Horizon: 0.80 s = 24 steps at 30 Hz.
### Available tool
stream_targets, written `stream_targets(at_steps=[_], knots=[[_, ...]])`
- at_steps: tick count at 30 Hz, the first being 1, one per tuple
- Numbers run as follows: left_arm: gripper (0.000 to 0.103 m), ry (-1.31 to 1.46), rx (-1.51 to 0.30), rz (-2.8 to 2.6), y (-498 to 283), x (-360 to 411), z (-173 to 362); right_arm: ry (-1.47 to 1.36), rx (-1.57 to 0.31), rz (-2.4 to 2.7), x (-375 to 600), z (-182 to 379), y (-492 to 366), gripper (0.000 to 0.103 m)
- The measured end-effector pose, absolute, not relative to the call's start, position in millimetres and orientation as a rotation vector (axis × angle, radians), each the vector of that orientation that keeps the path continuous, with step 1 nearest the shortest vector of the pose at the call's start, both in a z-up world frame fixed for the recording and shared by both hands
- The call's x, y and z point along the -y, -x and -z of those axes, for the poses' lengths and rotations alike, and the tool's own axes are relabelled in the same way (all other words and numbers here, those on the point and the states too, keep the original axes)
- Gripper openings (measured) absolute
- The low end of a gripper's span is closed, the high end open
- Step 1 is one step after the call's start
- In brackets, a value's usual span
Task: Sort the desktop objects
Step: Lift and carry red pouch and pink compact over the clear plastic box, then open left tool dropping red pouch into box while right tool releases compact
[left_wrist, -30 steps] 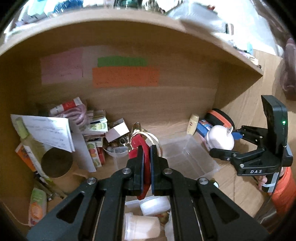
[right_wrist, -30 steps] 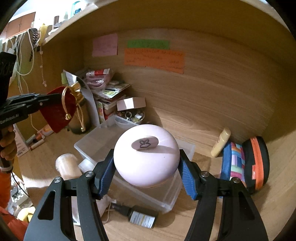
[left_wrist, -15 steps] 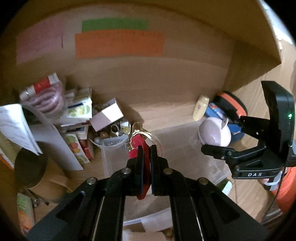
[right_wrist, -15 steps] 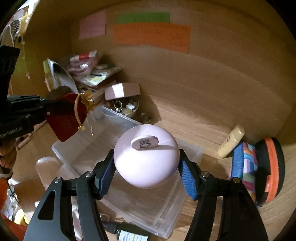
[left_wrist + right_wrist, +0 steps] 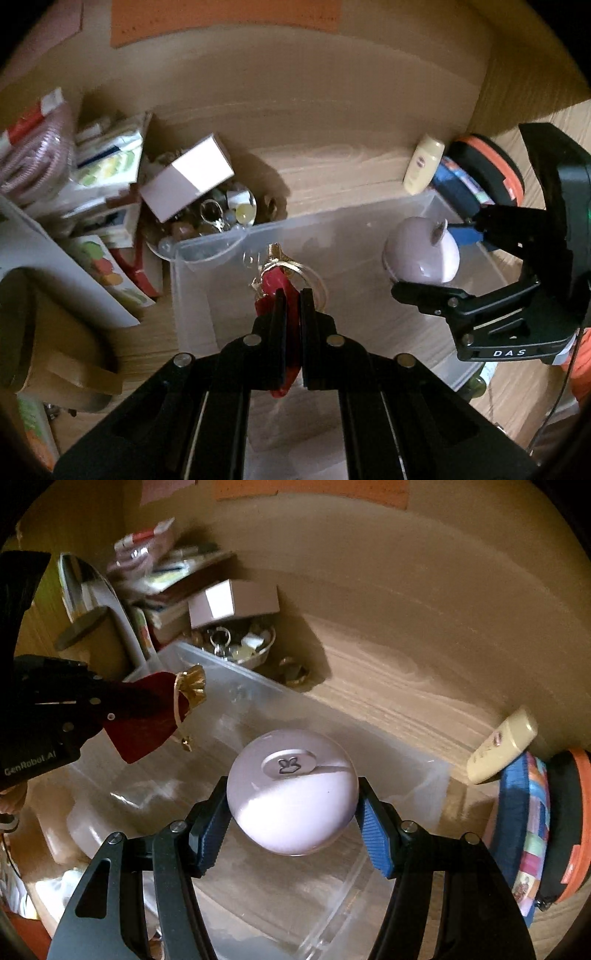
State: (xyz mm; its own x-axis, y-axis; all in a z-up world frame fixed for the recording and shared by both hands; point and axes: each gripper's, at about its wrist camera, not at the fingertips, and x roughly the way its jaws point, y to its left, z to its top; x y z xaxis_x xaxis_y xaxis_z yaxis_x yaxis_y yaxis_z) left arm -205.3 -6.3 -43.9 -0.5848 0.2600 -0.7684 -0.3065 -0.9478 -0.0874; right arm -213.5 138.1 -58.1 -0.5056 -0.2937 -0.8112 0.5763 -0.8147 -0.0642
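Observation:
My left gripper point(image 5: 291, 301) is shut on a red pouch with a gold drawstring point(image 5: 273, 284), held above the left part of a clear plastic bin point(image 5: 207, 251). In the right wrist view the pouch point(image 5: 147, 716) hangs at the left, over the bin point(image 5: 413, 771). My right gripper point(image 5: 293, 812) is shut on a round pale-pink case point(image 5: 291, 794) with a small bow emblem, held above the bin's middle. The case also shows in the left wrist view point(image 5: 421, 251), over the bin's right end.
A glass bowl of trinkets point(image 5: 207, 218) with a white box point(image 5: 188, 177) on it stands behind the bin. Booklets and packets point(image 5: 103, 166) pile at the left. A cream tube point(image 5: 423, 168) and an orange-rimmed pouch point(image 5: 554, 823) lie at the right. The wooden back wall is close.
Both grippers have moved forward and down into the shelf nook, closer to the bin. The pouch and the pink case stay held.

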Motion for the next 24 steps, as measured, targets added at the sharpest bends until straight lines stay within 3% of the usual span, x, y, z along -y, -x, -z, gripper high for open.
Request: stream_targets(at_steps=[19, 24], knots=[[0.006, 1.410, -0.125, -2.434, 222, -8, 61, -1.390, -0.730, 2.158, -113, 93, 225, 0.060], [0.018, 1.424, -0.132, -2.435, 221, -9, 62, -1.423, -0.743, 2.150, -112, 97, 227, 0.060]])
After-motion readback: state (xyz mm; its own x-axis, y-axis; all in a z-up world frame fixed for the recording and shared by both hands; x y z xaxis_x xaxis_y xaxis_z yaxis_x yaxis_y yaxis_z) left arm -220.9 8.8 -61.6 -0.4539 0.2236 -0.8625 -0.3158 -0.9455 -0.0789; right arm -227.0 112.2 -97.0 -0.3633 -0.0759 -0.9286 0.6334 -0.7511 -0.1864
